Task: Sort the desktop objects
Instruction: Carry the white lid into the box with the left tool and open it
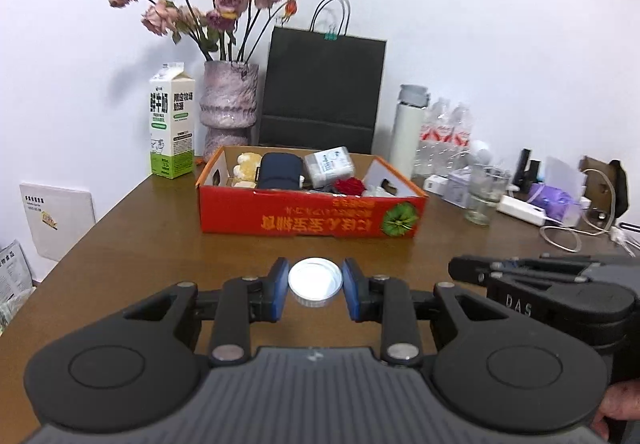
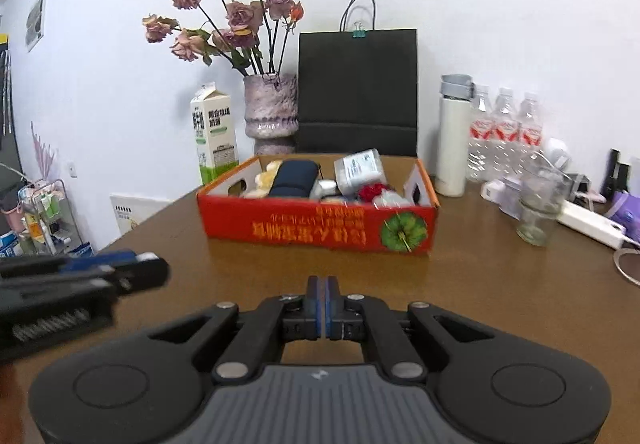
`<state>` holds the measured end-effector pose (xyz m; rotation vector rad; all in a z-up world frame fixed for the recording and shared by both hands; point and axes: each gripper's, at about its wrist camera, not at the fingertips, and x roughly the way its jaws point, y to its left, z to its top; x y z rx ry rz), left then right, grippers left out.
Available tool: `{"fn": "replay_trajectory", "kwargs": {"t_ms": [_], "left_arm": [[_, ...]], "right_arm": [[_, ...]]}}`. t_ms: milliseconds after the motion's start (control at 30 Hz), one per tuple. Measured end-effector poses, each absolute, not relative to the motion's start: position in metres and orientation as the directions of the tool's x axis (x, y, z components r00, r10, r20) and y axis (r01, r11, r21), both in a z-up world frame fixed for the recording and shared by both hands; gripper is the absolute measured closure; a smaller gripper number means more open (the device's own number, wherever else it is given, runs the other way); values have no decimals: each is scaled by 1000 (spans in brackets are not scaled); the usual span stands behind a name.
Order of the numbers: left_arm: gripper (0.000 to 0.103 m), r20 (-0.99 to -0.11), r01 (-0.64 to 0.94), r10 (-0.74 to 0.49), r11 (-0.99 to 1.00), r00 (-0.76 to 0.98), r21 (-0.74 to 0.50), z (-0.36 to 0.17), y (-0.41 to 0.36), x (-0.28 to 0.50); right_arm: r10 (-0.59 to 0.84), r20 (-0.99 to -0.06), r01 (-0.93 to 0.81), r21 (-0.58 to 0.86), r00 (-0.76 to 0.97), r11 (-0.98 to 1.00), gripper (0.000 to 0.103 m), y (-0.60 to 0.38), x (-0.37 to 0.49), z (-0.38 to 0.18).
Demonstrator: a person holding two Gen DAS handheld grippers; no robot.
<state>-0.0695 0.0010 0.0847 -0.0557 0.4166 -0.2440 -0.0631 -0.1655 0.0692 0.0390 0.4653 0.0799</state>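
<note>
My left gripper (image 1: 315,282) is shut on a small round white jar with a white lid (image 1: 315,276), held above the brown table (image 1: 140,236) in front of the red cardboard box (image 1: 312,214). The box holds a plush toy (image 1: 246,168), a dark blue pouch (image 1: 279,171), a clear packet (image 1: 329,163) and a red flower (image 1: 349,185). My right gripper (image 2: 322,286) is shut and empty, low over the table before the same box (image 2: 320,226). The left gripper shows at the left of the right wrist view (image 2: 80,276), and the right gripper at the right of the left wrist view (image 1: 540,280).
Behind the box stand a milk carton (image 1: 172,124), a vase of dried roses (image 1: 230,104), a black paper bag (image 1: 322,92), a white flask (image 1: 408,128) and water bottles (image 1: 444,132). At the right are a glass (image 1: 482,192), a power strip (image 1: 520,210) and cables (image 1: 564,236).
</note>
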Motion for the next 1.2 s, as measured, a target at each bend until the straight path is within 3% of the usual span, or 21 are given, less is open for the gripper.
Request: {"fn": "replay_trajectory", "kwargs": {"t_ms": [267, 567, 833, 1067, 1200], "left_arm": [[74, -372, 230, -233, 972, 899, -53, 84, -7, -140], [74, -357, 244, -247, 968, 901, -53, 87, -11, -142], [74, -351, 247, -248, 968, 903, -50, 94, -14, -101], [74, -325, 250, -256, 966, 911, -60, 116, -17, -21], [74, -352, 249, -266, 964, 897, -94, 121, -26, 33]], "right_arm": [[84, -421, -54, 82, 903, 995, 102, -180, -146, 71], [90, -392, -62, 84, 916, 995, 102, -181, -154, 81], [99, -408, -80, 65, 907, 995, 102, -178, -114, 85], [101, -385, -82, 65, 917, 995, 102, -196, -39, 109], [100, -391, -83, 59, 915, 995, 101, -203, 11, 116]]}}
